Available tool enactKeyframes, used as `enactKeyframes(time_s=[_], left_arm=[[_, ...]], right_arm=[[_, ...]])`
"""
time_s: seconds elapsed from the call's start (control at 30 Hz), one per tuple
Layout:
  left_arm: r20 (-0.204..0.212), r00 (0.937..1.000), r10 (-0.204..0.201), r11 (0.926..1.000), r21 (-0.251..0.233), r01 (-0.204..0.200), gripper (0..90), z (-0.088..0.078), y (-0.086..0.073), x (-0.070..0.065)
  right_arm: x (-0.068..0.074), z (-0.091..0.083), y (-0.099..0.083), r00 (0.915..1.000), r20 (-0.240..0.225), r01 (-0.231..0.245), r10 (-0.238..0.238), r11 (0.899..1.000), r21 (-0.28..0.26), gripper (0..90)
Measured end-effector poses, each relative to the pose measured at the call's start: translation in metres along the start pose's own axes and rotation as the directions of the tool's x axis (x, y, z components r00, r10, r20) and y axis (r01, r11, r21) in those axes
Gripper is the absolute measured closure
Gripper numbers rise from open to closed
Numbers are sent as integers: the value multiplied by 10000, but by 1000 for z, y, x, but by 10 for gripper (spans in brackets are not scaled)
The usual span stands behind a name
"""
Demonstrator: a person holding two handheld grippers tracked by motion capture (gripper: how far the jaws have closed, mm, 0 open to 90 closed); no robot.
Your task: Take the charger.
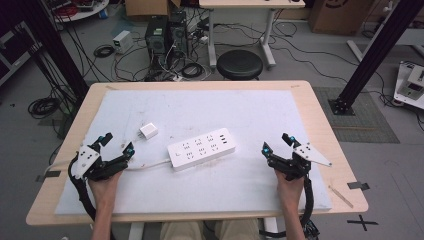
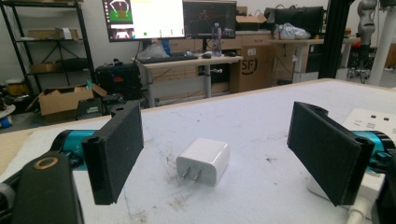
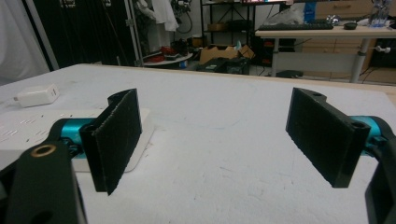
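Observation:
A white power strip (image 1: pixel 201 148) lies in the middle of the white mat, its cord (image 1: pixel 148 164) running left. A small white plug adapter (image 1: pixel 148 131) lies just beyond its left end, prongs (image 2: pixel 192 174) toward me in the left gripper view. My left gripper (image 1: pixel 116 143) rests on the mat at the left, open and empty, with the adapter (image 2: pixel 204 161) ahead between its jaws. At the right, my right gripper (image 1: pixel 277 143) stands open with nothing held. In the right gripper view the strip (image 3: pixel 28 128) lies behind the left jaw, and the adapter (image 3: pixel 37 95) sits farther off.
The white mat (image 1: pixel 260 115) covers a wooden table (image 1: pixel 320 125). Behind the table stand a black stool (image 1: pixel 239 64), computer towers and tangled cables on the floor. Black frame posts rise at both sides. Open mat lies between the strip and my right gripper.

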State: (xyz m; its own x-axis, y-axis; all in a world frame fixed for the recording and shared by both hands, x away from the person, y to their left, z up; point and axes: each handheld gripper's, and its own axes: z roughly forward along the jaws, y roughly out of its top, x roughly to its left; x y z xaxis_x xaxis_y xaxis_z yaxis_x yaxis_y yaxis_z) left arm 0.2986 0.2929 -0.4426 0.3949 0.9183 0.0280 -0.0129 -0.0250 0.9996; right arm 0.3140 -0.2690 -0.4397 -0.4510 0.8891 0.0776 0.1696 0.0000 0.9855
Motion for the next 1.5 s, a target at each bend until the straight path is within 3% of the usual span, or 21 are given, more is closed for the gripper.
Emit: enactKeyframes(time_s=[0.13,0.17,0.23,0.37,0.4,0.53,0.57,0.8,0.87,0.93,1.1,1.17,1.27,1.33,1.37,1.4,1.47,1.5], left_arm=[[132,9999,57,9998,214,-60,184,2,0,0],[328,9992,244,9976,645,-264,185,6,2,-3],[488,9985,237,9959,859,-278,185,8,4,-5],[613,9980,125,9955,925,-182,209,10,5,-5],[914,9958,-13,9916,1292,-106,209,12,12,-2],[1224,9924,122,9880,1515,-309,209,14,21,0],[1502,9885,146,9842,1721,-407,209,17,27,2],[1691,9855,115,9731,2247,-499,186,27,40,10],[1906,9816,70,9600,2737,-600,194,37,47,17],[1954,9807,27,9561,2870,-598,202,40,48,18],[2375,9713,108,9315,3507,-961,203,56,55,23],[2461,9692,114,9291,3557,-1013,205,60,57,23],[2687,9630,220,9164,3797,-1269,209,70,61,24],[2860,9577,304,9015,4060,-1498,209,78,64,25],[2860,9577,304,9015,4060,-1498,209,78,64,25],[3132,9483,508,8833,4290,-1890,209,88,68,24],[3176,9470,480,8793,4362,-1909,209,92,68,24],[3263,9439,508,8709,4481,-2018,209,95,69,25]], right_arm=[[0,0,0,10000,4,-10,10,10000,18,186],[0,0,0,10000,-8,-14,14,10000,17,186],[0,0,0,10000,-7,28,-28,10000,1,186],[0,0,0,10000,0,2,-2,10000,9,186],[0,0,0,10000,-23,33,-33,10000,-15,186],[0,0,0,10000,-36,7,-7,10000,-7,186],[0,0,0,10000,-36,-18,18,10000,10,187],[1,0,0,10000,-11,5,-5,10000,50,186],[1,1,0,10000,-36,31,-30,9999,119,187],[1,1,0,10000,-41,52,-51,9999,122,186],[1,1,0,10000,-48,82,-82,9999,107,186],[1,1,0,10000,-53,83,-82,9999,106,186],[1,1,0,9999,-70,145,-145,9999,91,186],[1,1,0,9999,-65,140,-139,9999,92,187],[1,1,0,9999,-65,140,-139,9999,92,187],[1,1,0,9999,-57,116,-115,9999,117,186],[1,2,0,9999,-51,142,-141,9998,103,187],[1,2,0,9999,-62,144,-143,9998,116,187]])
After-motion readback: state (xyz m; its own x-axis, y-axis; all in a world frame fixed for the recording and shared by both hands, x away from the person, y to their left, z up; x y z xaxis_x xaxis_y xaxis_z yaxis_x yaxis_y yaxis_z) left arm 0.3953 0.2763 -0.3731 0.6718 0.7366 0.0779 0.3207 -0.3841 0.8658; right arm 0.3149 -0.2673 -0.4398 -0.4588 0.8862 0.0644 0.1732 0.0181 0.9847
